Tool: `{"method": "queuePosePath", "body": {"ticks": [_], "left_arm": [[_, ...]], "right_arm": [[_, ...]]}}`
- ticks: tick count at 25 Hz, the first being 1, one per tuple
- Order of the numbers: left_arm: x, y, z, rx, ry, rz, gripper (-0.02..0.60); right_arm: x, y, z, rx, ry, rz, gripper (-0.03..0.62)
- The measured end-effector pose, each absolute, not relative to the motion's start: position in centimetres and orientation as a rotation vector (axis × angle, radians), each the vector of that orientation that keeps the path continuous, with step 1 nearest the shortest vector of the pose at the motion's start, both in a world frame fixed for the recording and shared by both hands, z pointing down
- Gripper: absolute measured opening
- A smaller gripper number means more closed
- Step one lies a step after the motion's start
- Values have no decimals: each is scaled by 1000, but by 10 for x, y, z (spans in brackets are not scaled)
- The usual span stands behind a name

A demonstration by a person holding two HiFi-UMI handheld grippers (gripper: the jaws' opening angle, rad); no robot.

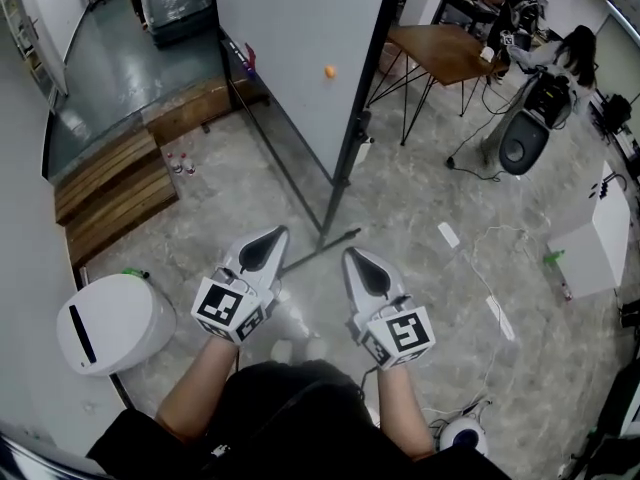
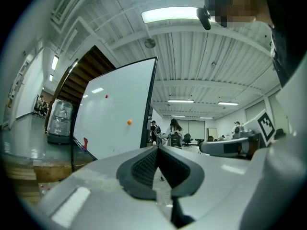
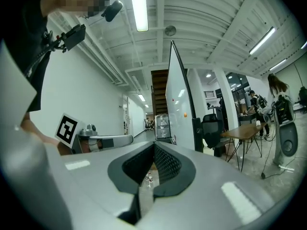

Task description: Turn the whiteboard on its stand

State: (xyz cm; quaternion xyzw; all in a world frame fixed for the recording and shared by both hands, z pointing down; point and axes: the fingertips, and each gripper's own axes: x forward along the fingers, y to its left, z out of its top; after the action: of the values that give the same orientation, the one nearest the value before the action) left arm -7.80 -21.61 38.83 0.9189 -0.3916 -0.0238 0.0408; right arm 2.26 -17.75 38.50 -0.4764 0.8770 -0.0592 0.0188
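Observation:
The whiteboard (image 1: 300,58) stands upright ahead of me in the head view, its black side post (image 1: 368,108) running down to a foot bar (image 1: 318,250) on the floor. An orange magnet (image 1: 330,71) sticks to its face. My left gripper (image 1: 264,250) and right gripper (image 1: 366,266) hover side by side just short of that foot, both shut with nothing between the pads, neither touching the board. The left gripper view shows the board's white face (image 2: 115,114) beyond the left gripper (image 2: 157,150). In the right gripper view the board (image 3: 178,104) appears almost edge-on past the right gripper (image 3: 154,147).
A white round bin (image 1: 110,320) sits at my left, wooden steps (image 1: 115,183) behind it with small bottles (image 1: 182,165). A wooden table (image 1: 440,53) and seated people are at the back right. A white cabinet (image 1: 598,233), a power strip (image 1: 449,234) and cables lie to the right.

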Motion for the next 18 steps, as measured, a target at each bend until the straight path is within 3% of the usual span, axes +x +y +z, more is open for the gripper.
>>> {"method": "queuePosePath", "body": {"ticks": [18], "left_arm": [[-29, -256, 392, 2786, -1238, -85, 3]], "right_arm": [[67, -304, 354, -1477, 2730, 28, 21]]}}
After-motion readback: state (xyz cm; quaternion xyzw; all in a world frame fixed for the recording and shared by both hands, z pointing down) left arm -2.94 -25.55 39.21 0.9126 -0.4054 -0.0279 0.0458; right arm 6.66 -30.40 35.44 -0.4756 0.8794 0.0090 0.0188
